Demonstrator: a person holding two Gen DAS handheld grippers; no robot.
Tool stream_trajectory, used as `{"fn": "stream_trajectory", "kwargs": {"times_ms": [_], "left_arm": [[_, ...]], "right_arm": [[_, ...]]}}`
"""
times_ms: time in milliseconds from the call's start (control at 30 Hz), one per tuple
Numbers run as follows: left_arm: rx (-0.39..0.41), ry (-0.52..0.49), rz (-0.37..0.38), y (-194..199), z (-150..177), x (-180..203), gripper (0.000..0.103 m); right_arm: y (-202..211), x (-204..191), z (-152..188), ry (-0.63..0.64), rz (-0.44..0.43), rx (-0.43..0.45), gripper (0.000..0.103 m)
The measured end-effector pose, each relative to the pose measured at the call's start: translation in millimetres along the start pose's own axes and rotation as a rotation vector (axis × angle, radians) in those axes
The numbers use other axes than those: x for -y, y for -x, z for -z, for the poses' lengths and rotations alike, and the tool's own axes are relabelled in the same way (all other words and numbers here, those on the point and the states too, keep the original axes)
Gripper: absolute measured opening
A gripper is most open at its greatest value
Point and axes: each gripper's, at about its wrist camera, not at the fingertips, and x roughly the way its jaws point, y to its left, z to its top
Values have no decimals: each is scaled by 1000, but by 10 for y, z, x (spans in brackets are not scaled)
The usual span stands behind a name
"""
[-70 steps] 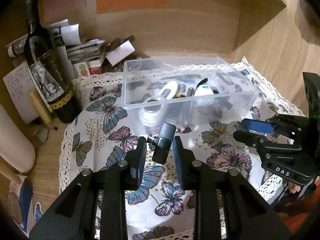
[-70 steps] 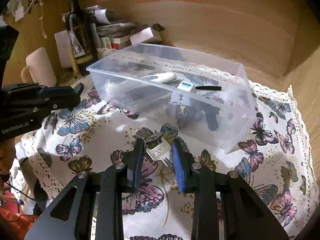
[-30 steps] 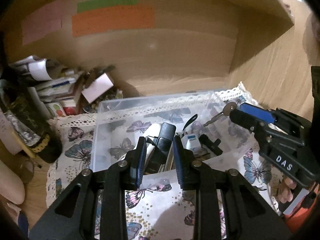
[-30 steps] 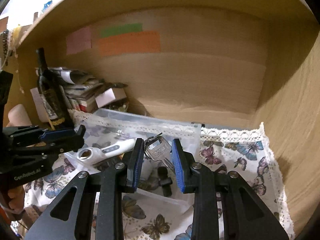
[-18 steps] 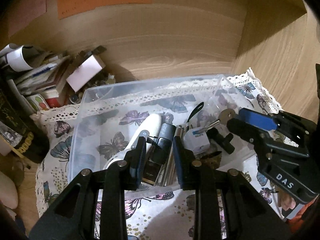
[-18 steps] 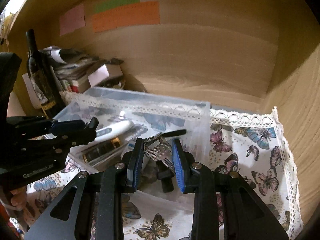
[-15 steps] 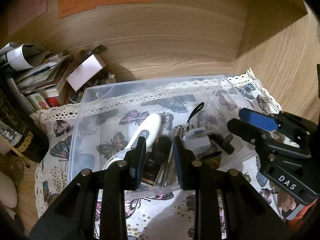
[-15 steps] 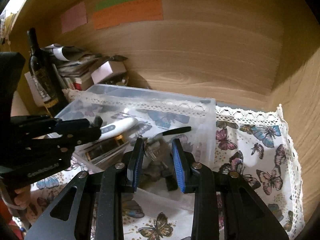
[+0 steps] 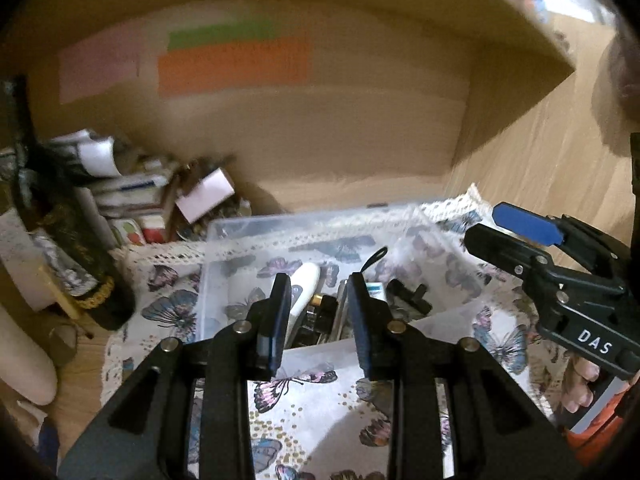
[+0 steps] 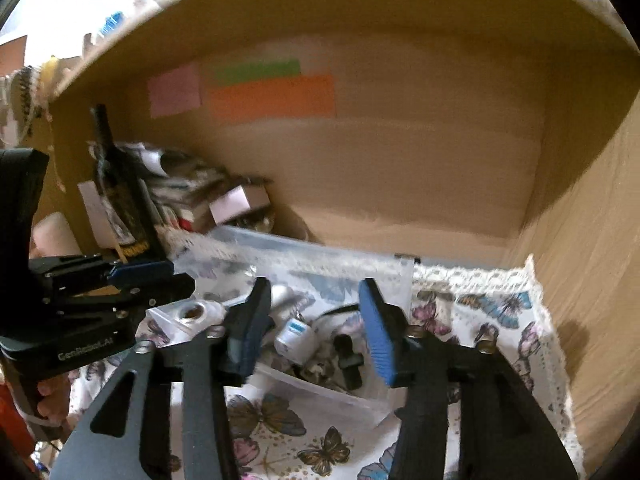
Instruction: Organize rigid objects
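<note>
A clear plastic bin [image 9: 224,240] [image 10: 400,276] stands on the butterfly cloth and holds several small things: a white thermometer [image 9: 306,280], a black lighter-like block [image 9: 320,312], a white and blue bottle [image 10: 298,334], a black valve piece [image 10: 348,356] and the keys [image 10: 316,368]. My left gripper [image 9: 316,284] is open and empty above the bin's near wall. My right gripper [image 10: 314,292] is open wide and empty above the bin; it also shows in the left wrist view [image 9: 496,232].
A dark wine bottle [image 9: 68,240] [image 10: 120,188] and a pile of papers and boxes [image 9: 148,200] stand at the back left. Wooden walls close the back and right. A lace-edged butterfly cloth [image 10: 500,320] covers the surface. Coloured notes [image 9: 236,64] hang on the back wall.
Both grippers carried their objects over the bin, opened and dropped them in: the black block from the left, the keys from the right. Both have since lifted back, open.
</note>
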Motion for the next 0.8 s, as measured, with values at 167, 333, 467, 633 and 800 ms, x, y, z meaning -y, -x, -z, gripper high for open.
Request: {"fn": "stream_trajectory", "kwargs": {"times_ms": [167, 333, 467, 633, 800], "left_arm": [[105, 2, -32, 420, 15, 63, 46], [210, 1, -70, 835, 86, 143, 72], [281, 5, -104, 1103, 160, 184, 93], [330, 29, -121, 1354, 239, 202, 102], [362, 43, -119, 1481, 297, 218, 103]], "right_arm": [[367, -126, -42, 16, 1, 91, 64], [733, -197, -35, 9, 6, 185, 84], [917, -224, -14, 6, 13, 224, 95], [1153, -276, 42, 7, 37, 288, 103], [1261, -304, 66, 4, 37, 301, 103]]}}
